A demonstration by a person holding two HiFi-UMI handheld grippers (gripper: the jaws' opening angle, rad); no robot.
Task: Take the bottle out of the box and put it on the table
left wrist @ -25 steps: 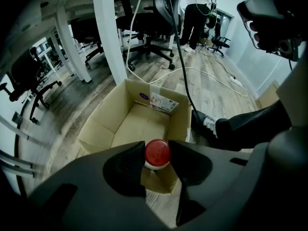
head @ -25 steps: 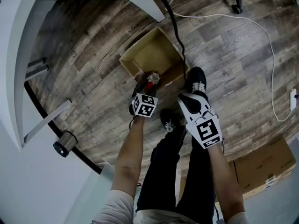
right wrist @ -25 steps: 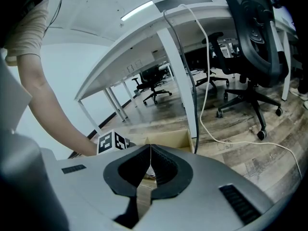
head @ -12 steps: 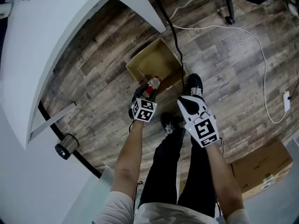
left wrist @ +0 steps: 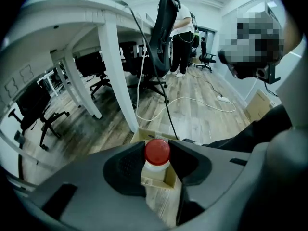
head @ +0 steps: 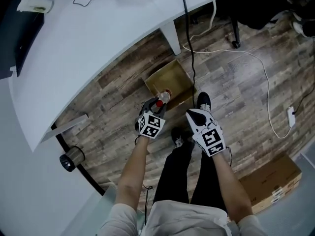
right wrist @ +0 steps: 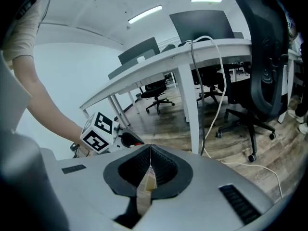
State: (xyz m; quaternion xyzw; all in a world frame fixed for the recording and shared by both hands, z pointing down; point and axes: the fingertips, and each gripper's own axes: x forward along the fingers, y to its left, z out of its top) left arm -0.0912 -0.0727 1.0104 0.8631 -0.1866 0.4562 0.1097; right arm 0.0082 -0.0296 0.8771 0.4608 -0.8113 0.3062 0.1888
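Both hands have come up since the earlier frame, and the bottle has come up with them, out of the box. The left tongs (left wrist: 158, 163) are clamped on the bottle (left wrist: 157, 153) just under its red cap, with a dark pad pressing on either side, so the jaws stand fairly wide around the neck. The bottle hangs upright over the open cardboard box (head: 170, 77), which sits on the wood floor (head: 236, 87) below it. The right tongs (right wrist: 150, 167) are closed with their pads meeting and nothing between them; they hang beside the left pair over the person's legs, with no part in the carry.

Taking the bottle out looks done, so the step in hand is the carry to the white table (head: 98, 38), which curves across the far side of the box. Next, the left hand probably needs more height to clear the table edge, then a reach forward, keeping the bottle upright, before setting it down and letting go.
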